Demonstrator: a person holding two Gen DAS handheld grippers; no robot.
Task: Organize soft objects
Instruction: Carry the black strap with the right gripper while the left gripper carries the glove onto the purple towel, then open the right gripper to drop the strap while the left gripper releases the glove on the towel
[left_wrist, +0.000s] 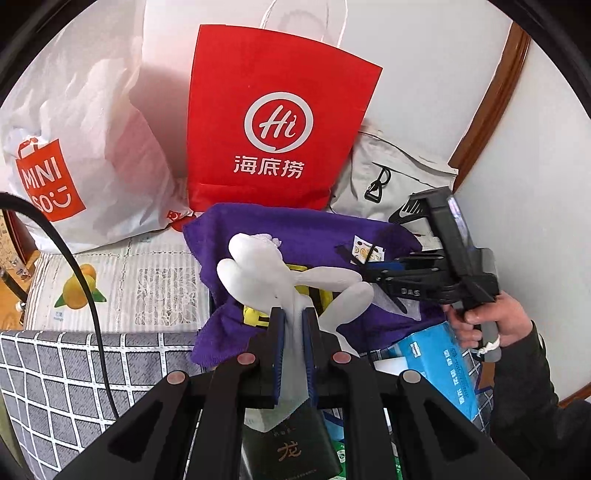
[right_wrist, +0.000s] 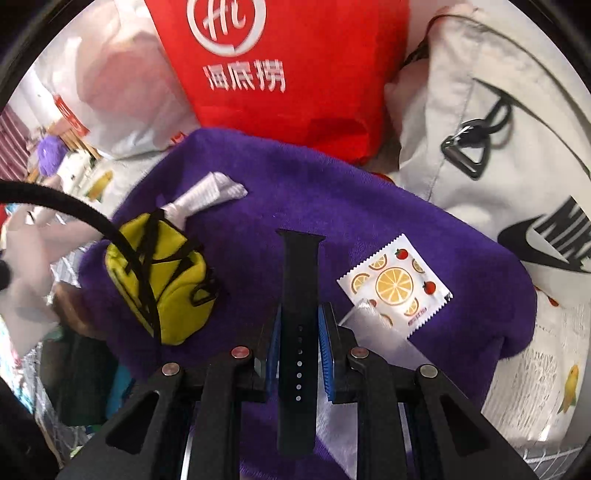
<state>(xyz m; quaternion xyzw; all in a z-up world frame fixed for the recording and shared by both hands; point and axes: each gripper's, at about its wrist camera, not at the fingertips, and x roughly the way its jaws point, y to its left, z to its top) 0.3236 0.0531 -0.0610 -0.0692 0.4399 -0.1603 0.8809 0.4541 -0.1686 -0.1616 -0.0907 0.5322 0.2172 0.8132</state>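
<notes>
My left gripper (left_wrist: 293, 312) is shut on a white rubber glove (left_wrist: 273, 275), whose fingers splay out above a purple towel (left_wrist: 295, 225). My right gripper (right_wrist: 300, 308) is shut on a black watch strap (right_wrist: 300, 280), held upright over the same purple towel (right_wrist: 332, 206). The right gripper (left_wrist: 373, 269) also shows in the left wrist view, at the right, held by a person's hand (left_wrist: 487, 317). On the towel lie a small yellow pouch (right_wrist: 162, 284), a citrus-print sachet (right_wrist: 395, 284) and a white folded cloth (right_wrist: 210, 195).
A red paper bag (left_wrist: 273, 122), a white Miniso plastic bag (left_wrist: 70, 147) and a grey Nike bag (right_wrist: 498, 147) stand behind the towel. A blue tissue pack (left_wrist: 439, 365) lies at the right. A black cable (left_wrist: 74, 266) crosses the left side. Below lies a dark box (left_wrist: 291, 443).
</notes>
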